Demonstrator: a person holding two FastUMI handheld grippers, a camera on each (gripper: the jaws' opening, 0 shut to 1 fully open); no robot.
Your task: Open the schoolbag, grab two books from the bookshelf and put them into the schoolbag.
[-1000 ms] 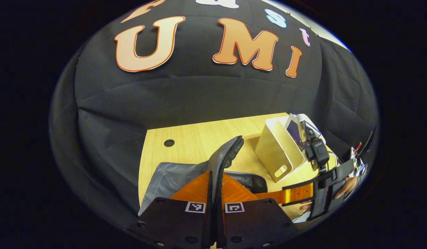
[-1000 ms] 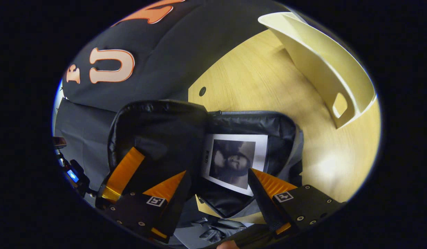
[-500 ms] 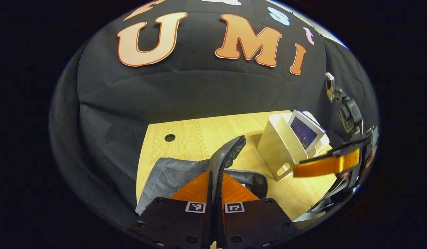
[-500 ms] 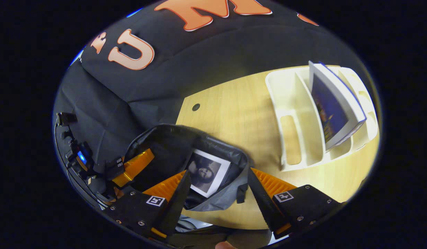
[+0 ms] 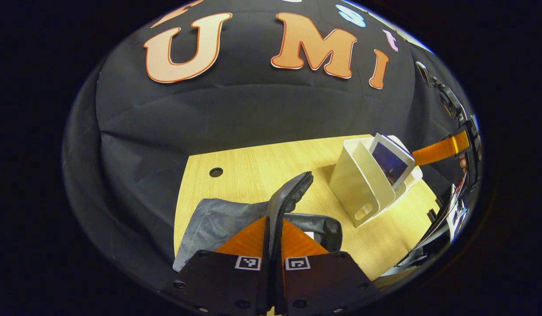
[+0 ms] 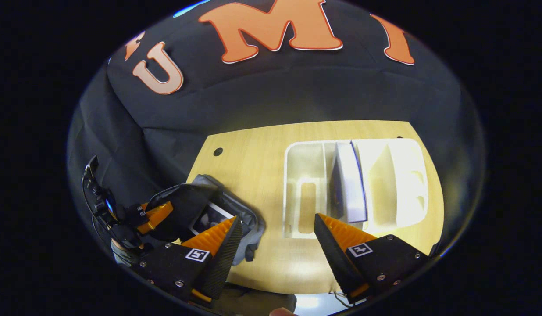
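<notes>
Here, left claw clamped on schoolbag flap, right claw apart, book half hidden in bookshelf

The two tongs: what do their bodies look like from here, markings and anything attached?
Each of the tongs has flat black finger plates held with round screws, and a small square black-and-white marker tag near each finger base. The right tongs show ribbed finger faces. In the right gripper view, the left tongs carry a dark mounted device with a small blue light and thin cables.
</notes>
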